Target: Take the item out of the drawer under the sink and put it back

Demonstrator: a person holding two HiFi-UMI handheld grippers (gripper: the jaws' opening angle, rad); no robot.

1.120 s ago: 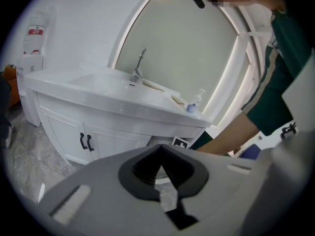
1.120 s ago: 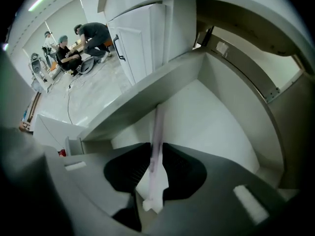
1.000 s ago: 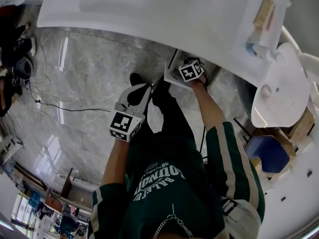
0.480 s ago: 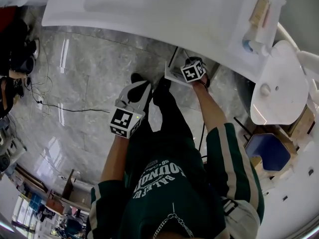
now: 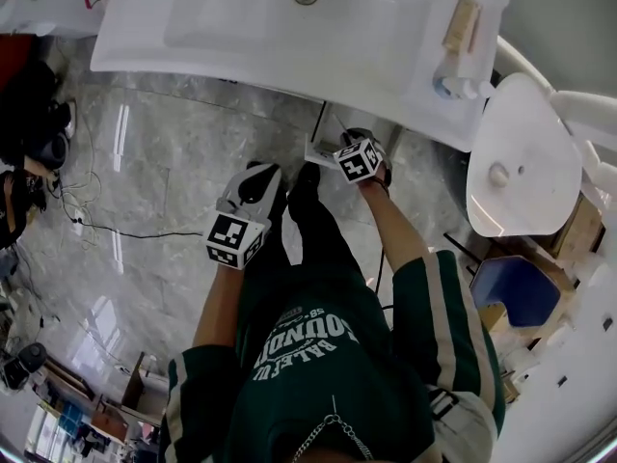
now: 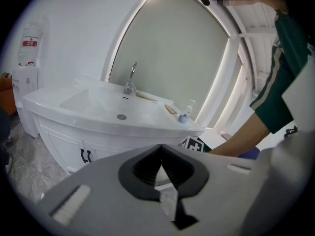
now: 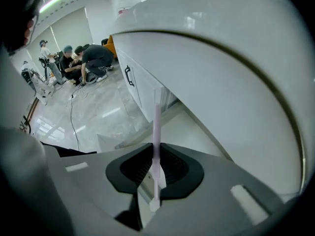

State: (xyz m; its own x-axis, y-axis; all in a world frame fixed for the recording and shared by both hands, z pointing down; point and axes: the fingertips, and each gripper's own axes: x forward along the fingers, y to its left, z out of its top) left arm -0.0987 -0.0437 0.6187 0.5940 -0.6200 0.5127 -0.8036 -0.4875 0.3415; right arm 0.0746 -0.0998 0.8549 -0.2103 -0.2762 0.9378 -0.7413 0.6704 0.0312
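Left gripper (image 6: 159,156): clenched, nothing in it, held low in front of the person's legs. Right gripper (image 7: 156,181): clamped on a thin pale pink stick (image 7: 156,127), upright. Stick sits by the drawer (image 5: 316,149) jutting out under the sink (image 5: 193,37) rim.

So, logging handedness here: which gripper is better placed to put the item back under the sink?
Right, probably. The right gripper has its jaws shut on the thin pale pink stick, under the white sink counter by the open white drawer. The left gripper is shut, empty, farther back.
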